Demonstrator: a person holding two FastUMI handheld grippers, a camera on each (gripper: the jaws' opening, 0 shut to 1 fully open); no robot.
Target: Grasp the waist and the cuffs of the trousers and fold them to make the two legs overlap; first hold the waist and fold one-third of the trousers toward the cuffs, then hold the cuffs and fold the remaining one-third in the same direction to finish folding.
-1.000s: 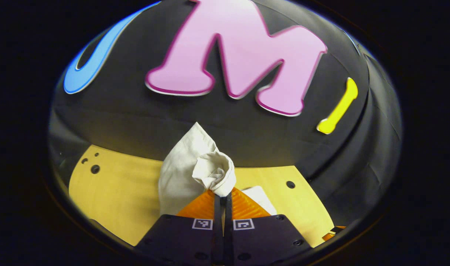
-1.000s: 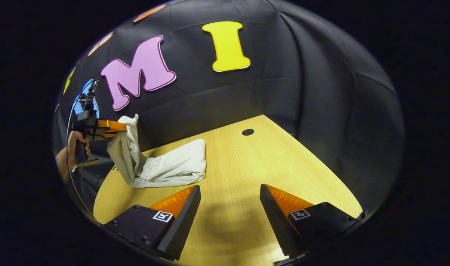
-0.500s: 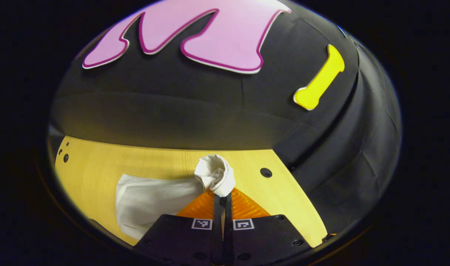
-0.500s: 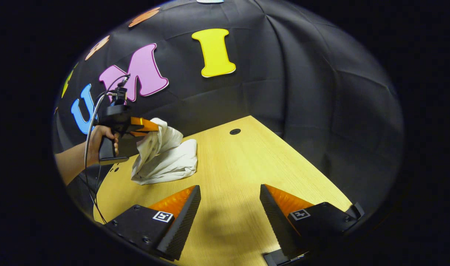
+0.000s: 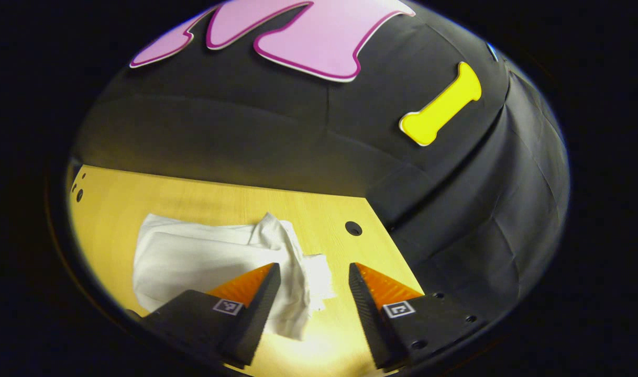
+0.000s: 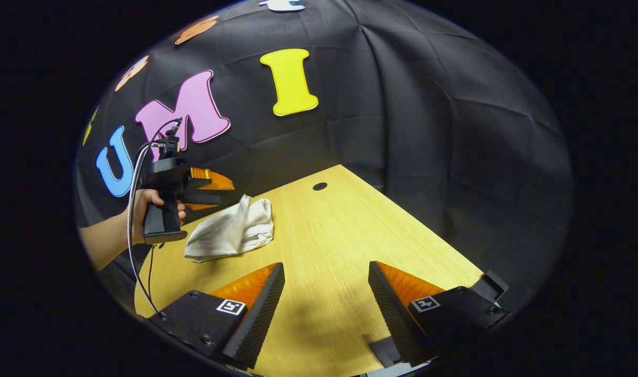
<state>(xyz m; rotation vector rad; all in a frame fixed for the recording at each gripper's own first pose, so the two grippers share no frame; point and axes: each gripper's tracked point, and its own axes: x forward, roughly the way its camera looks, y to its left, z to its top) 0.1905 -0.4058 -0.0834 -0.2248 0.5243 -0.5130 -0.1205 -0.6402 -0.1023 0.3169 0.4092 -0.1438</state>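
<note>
The white trousers point(image 5: 204, 262) lie folded in a compact bundle on the wooden table point(image 5: 193, 201). My left gripper point(image 5: 314, 283) hovers just above the bundle's near end, open, with loose cloth below the gap and nothing held. In the right gripper view the same trousers point(image 6: 230, 233) rest at the table's left part, and the left gripper point(image 6: 217, 189) hangs over them in a person's hand point(image 6: 151, 201). My right gripper point(image 6: 324, 288) stands open above bare table, well apart from the trousers.
The tabletop point(image 6: 340, 230) has a round cable hole point(image 6: 319, 186) near its far edge, seen also as a hole point(image 5: 353, 228) beside the trousers. Black cloth wall stands close behind the table. A cable point(image 6: 135, 209) hangs from the left gripper's handle.
The left gripper carried the held end of the trousers down onto the bundle, then opened and let it go. The cloth now lies flat. The right gripper stayed open, shifting little.
</note>
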